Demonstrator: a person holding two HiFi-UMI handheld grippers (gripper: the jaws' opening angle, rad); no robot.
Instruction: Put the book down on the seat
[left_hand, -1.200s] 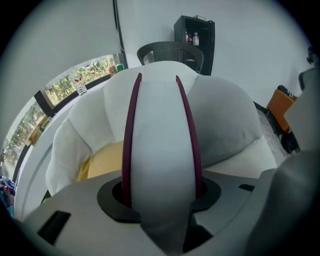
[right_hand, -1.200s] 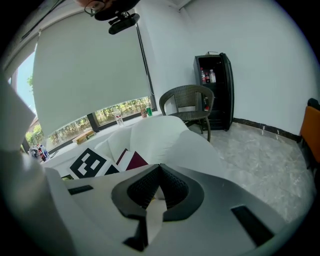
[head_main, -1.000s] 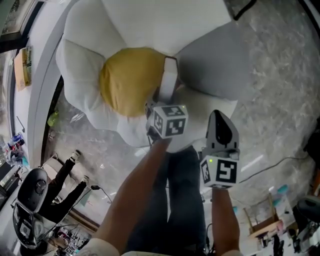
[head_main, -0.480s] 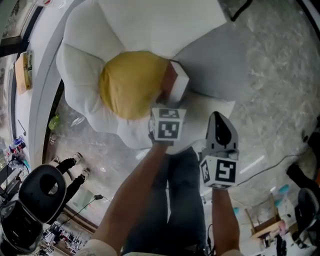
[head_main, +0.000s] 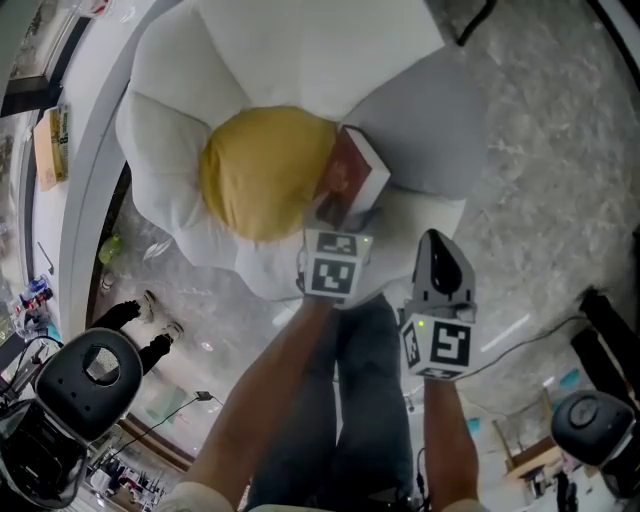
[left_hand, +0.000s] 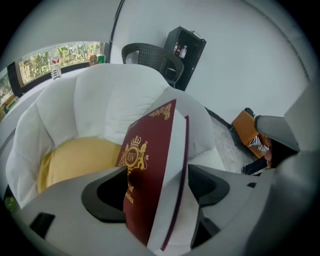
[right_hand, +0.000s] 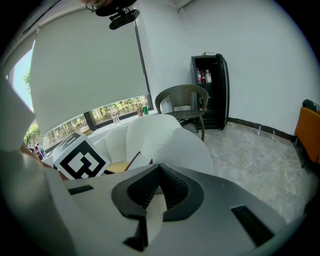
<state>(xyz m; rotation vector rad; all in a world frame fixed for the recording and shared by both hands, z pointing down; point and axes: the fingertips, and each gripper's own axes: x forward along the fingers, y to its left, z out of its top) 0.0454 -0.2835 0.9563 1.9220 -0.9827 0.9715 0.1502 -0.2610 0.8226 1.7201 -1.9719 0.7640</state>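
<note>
Book stands tilted between my left gripper's jaws, just opened wide, apparently resting on the seat against the yellow cushion. My right gripper is closed, empty. Risk: a jaw snags the cover on withdrawal, toppling it.

We count one maroon book, one white petal-backed armchair, one yellow seat cushion, one grey side cushion, one wicker chair, one black cabinet, two bottles that we can make out on its shelf, one roller blind, two forearms
</note>
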